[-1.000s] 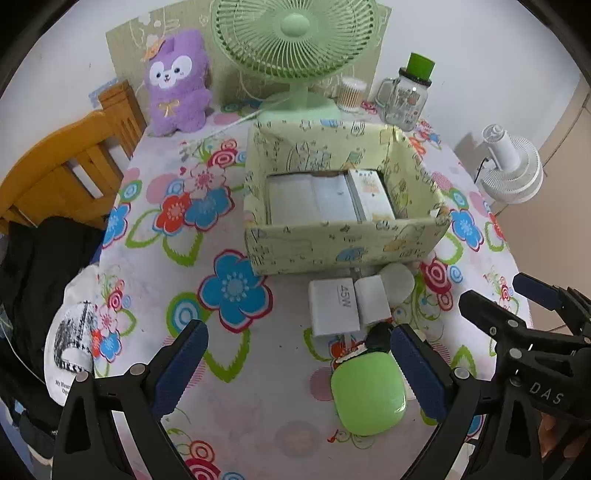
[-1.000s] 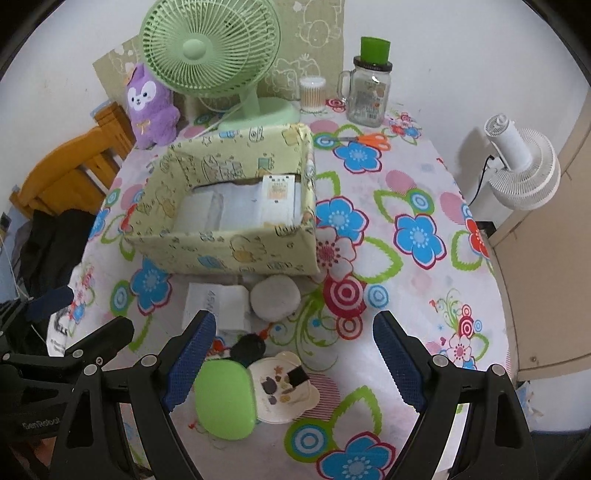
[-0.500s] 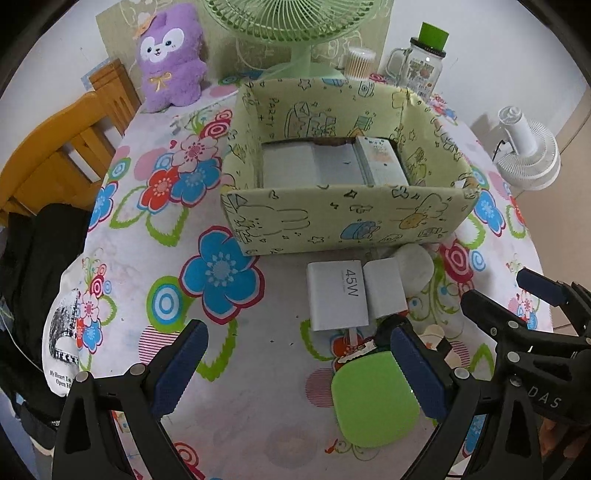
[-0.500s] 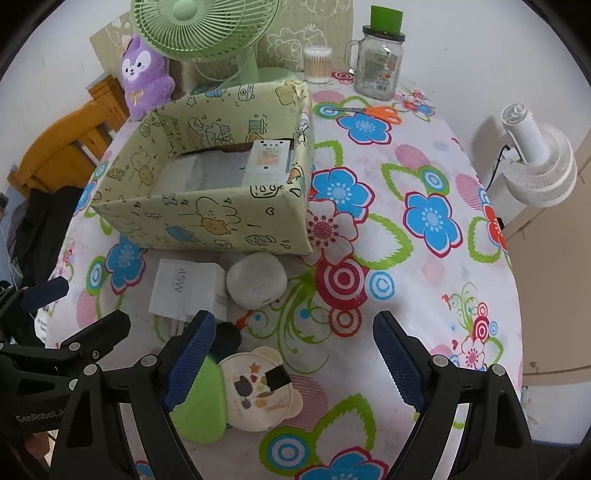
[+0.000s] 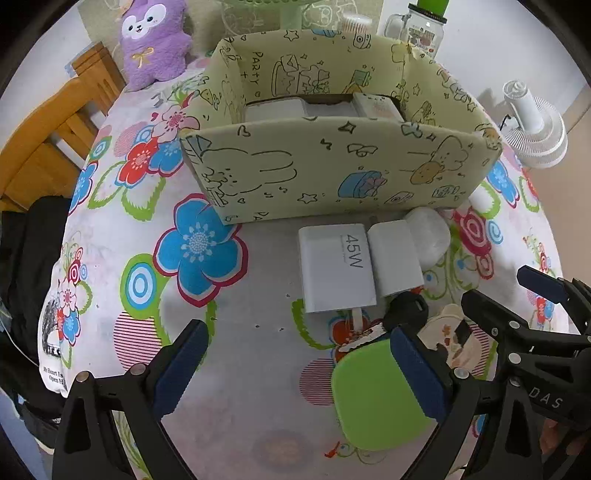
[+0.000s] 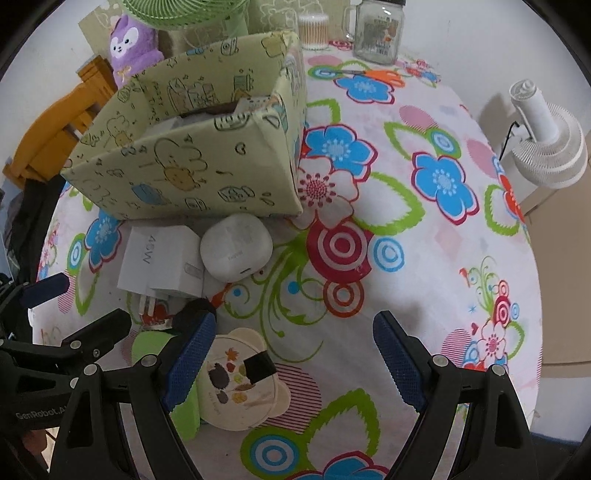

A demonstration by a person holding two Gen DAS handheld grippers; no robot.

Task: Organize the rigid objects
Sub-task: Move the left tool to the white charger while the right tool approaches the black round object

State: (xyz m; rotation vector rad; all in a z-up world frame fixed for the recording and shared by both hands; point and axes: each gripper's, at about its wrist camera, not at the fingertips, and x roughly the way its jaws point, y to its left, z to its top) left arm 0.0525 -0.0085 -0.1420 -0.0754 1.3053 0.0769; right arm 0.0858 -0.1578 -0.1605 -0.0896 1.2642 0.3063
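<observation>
A yellow-green cartoon box (image 5: pixel 332 173) (image 6: pixel 192 162) stands on the floral table and holds white boxes (image 5: pixel 317 109). In front of it lie a white 45W charger (image 5: pixel 336 267) (image 6: pixel 159 258), a smaller white charger (image 5: pixel 395 264), a white round earbud case (image 5: pixel 428 236) (image 6: pixel 236 247), a black object (image 5: pixel 406 308), a green case (image 5: pixel 376 395) (image 6: pixel 184 406) and a cream bear-shaped case (image 6: pixel 240 380) (image 5: pixel 448 341). My left gripper (image 5: pixel 295 369) is open, low over the table beside the green case. My right gripper (image 6: pixel 291 365) is open, its left finger (image 6: pixel 190 358) over the cream case's edge.
A purple plush (image 5: pixel 155 40), a green fan base, a glass jar (image 6: pixel 380 29) and scissors (image 6: pixel 369 74) sit at the table's far side. A wooden chair (image 5: pixel 44 147) with dark clothing is on the left. A white fan (image 6: pixel 550 147) stands off the right edge.
Both grippers have moved forward and lower toward the box and the items in front of it. Both stay open and nothing was picked up.
</observation>
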